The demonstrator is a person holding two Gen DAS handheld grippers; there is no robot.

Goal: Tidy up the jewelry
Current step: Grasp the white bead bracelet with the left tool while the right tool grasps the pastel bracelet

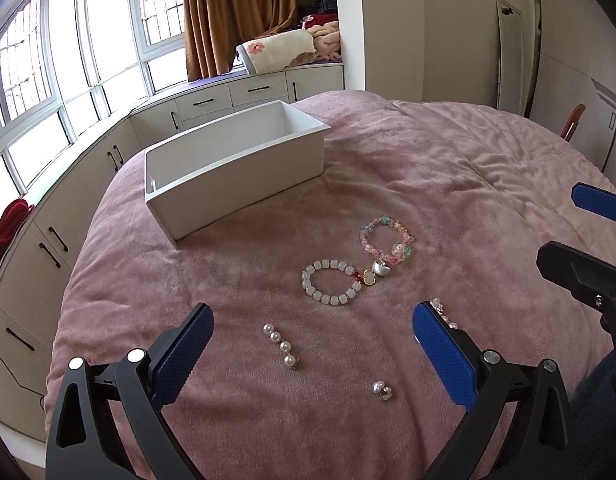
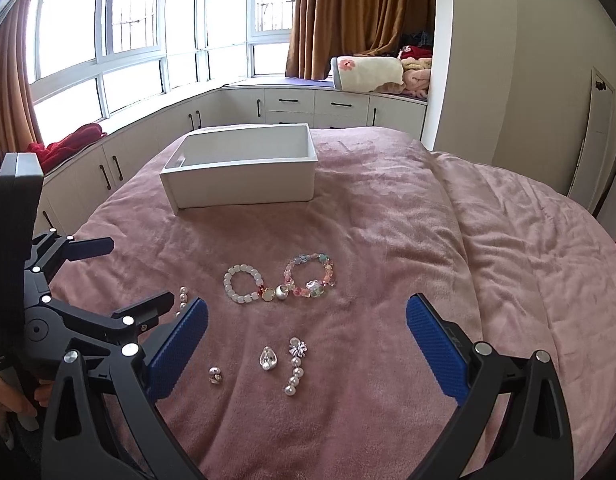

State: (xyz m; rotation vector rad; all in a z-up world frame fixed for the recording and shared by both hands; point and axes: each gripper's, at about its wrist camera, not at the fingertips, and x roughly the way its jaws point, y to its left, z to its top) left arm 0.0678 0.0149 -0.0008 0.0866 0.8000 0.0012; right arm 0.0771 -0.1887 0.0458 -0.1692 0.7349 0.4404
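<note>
Hovering over the pink bed (image 1: pixel 448 160), both sets of jaws wide and empty; pearl hair clip (image 1: pixel 283 346) dead ahead at 12 o'clock of left gripper (image 1: pixel 312 354), long axis roughly fore-aft; white box (image 1: pixel 236 160) beyond, apparently empty.

Fuzzy matt pink blanket (image 2: pixel 428 240), glossy pearl clip (image 1: pixel 283 346), smooth white box (image 2: pixel 244 192).

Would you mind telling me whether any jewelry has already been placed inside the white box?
No, the white box shows only bare white inner walls in the right wrist view, and the bracelets lie on the pink blanket.
</note>
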